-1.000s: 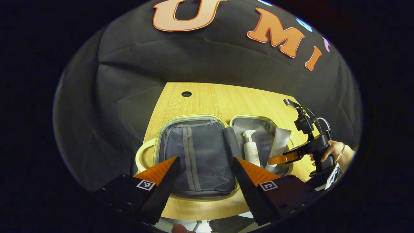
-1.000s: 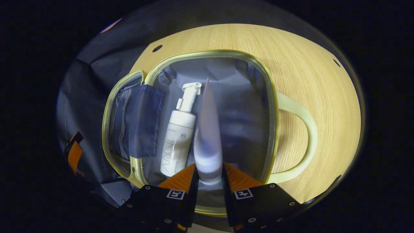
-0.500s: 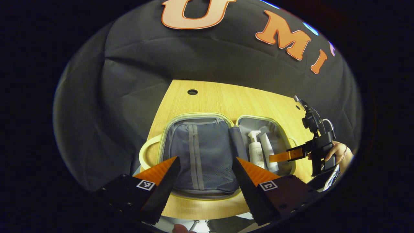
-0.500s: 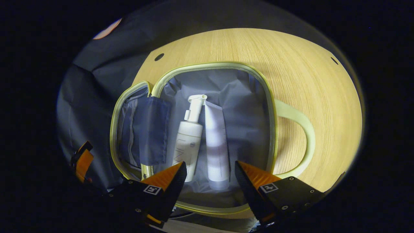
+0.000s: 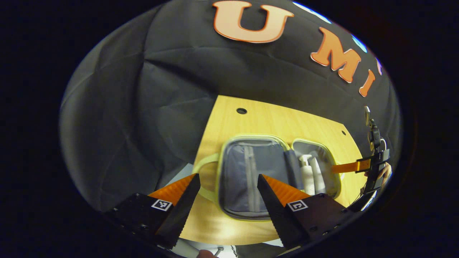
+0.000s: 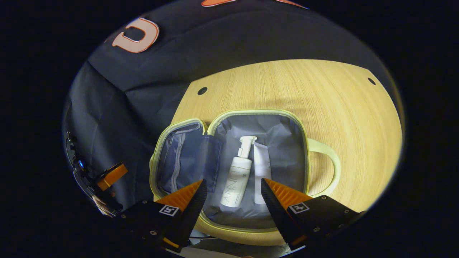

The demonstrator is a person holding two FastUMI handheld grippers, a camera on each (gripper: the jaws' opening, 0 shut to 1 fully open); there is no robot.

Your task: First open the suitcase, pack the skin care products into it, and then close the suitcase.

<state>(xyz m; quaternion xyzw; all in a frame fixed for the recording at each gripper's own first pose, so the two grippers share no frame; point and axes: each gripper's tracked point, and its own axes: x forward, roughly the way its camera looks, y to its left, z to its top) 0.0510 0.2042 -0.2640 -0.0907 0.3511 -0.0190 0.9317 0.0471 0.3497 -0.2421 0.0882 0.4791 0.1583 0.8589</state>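
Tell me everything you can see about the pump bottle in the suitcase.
The pump bottle is white, plastic-looking, with a slim body, narrow neck and pump head. It lies flat on the grey lining of the open suitcase, in the half by the handle, nozzle pointing away from the right gripper. A white tube lies alongside it.

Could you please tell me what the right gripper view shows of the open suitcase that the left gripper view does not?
The right gripper view alone shows the pump bottle's printed front and the crinkled lining. The left gripper view alone shows the lid half's zipped mesh pocket face-on. Both show the suitcase lying open on the wooden table, with the tube beside the bottle, and both hand-held grippers open.
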